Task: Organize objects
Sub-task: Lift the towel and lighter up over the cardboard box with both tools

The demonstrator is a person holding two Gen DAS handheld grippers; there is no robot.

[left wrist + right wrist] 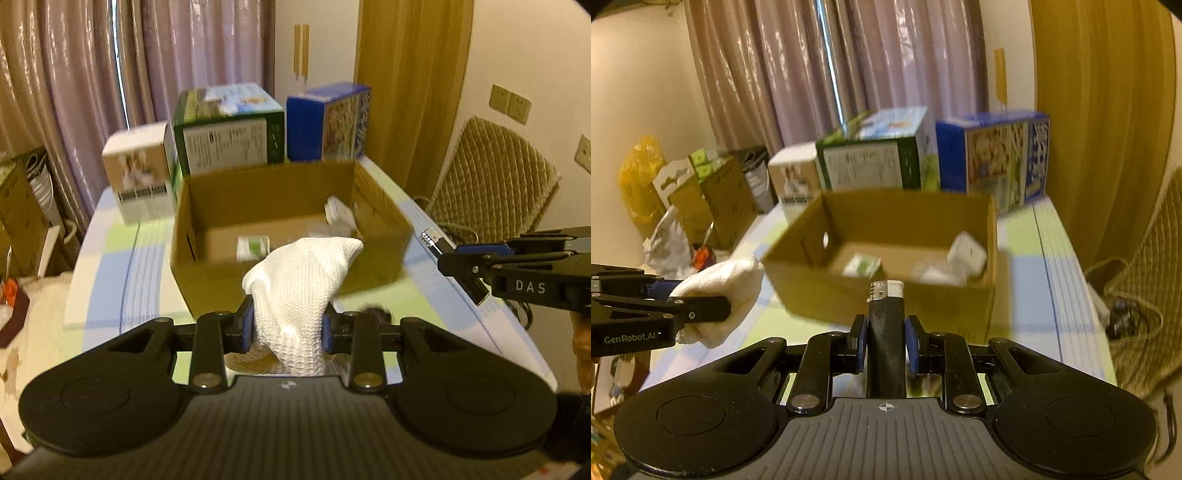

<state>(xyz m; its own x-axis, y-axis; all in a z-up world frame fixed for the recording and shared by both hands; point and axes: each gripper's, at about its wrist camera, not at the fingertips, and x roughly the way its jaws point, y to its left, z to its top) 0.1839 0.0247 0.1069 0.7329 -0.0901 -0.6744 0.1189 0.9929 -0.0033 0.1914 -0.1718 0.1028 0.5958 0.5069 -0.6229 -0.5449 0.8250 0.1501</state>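
Note:
My left gripper (289, 328) is shut on a white knitted cloth (303, 277) and holds it just in front of the open cardboard box (384, 206). My right gripper (885, 343) is shut on a black lighter (886, 325) with a silver-and-white top, upright, near the box's front wall (827, 295). In the left wrist view the right gripper (461, 262) comes in from the right with the lighter (432, 240). In the right wrist view the left gripper (698, 310) shows at the left with the cloth (727, 288). Inside the box lie a small green-and-white packet (862, 266) and white items (966, 254).
Three printed cartons stand behind the box: a white one (138, 173), a green one (229, 129) and a blue one (328, 122). The striped tabletop (122, 258) ends at the right near a quilted chair (491, 184). More boxes and bags (701, 195) sit to the left, curtains behind.

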